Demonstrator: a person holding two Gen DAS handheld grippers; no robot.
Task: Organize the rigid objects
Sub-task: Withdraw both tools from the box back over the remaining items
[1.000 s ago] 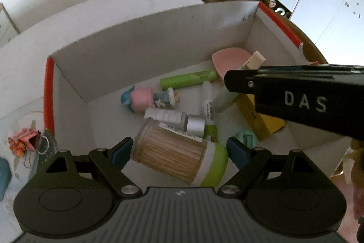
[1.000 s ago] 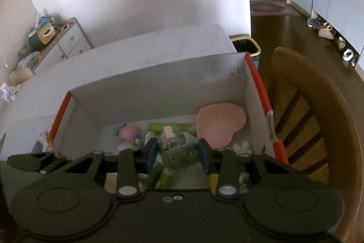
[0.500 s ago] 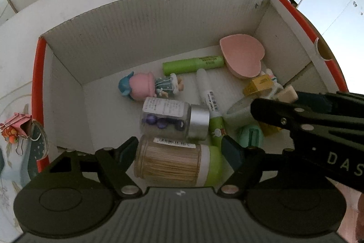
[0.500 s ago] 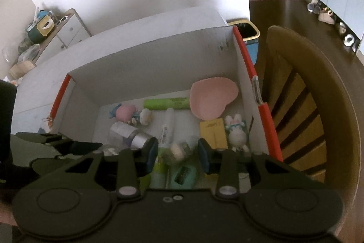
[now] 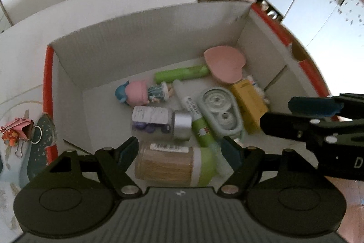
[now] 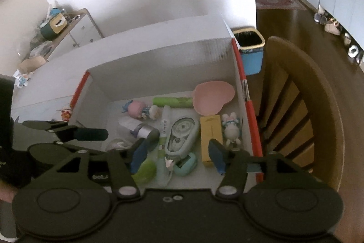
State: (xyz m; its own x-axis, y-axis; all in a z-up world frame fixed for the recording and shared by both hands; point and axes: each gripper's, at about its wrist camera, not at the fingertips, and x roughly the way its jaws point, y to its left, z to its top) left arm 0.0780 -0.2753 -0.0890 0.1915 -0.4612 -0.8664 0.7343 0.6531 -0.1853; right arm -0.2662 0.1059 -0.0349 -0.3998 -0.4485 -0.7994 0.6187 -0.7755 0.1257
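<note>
A white cardboard box (image 5: pixel 136 42) (image 6: pixel 159 67) with a red rim holds the sorted things. My left gripper (image 5: pixel 179 152) hangs open over its near edge. A toothpick jar (image 5: pixel 168 164) with a green lid lies on the box floor between the jaws, free of the pads. My right gripper (image 6: pixel 177 156) is over the box's right half and its jaws are opening. The pale green correction tape (image 6: pixel 182 136) (image 5: pixel 220 113) lies loose below them, beside a yellow carton (image 6: pixel 210 136). A pink heart dish (image 6: pixel 213 97), a green tube (image 6: pixel 173 101) and a doll (image 6: pixel 138 108) lie further back.
A silver-lidded glass jar (image 5: pixel 159 122), a glue stick (image 5: pixel 195 117) and a bunny figure (image 6: pixel 231 129) also lie in the box. A pink binder clip (image 5: pixel 20 131) sits on the white table, left of the box. A wooden chair (image 6: pixel 307 106) and a blue bin (image 6: pixel 250 54) stand to the right.
The right gripper let go of the correction tape, which now lies in the box, and its jaws spread as it rose. The toothpick jar went from tilted between the left jaws to lying flat.
</note>
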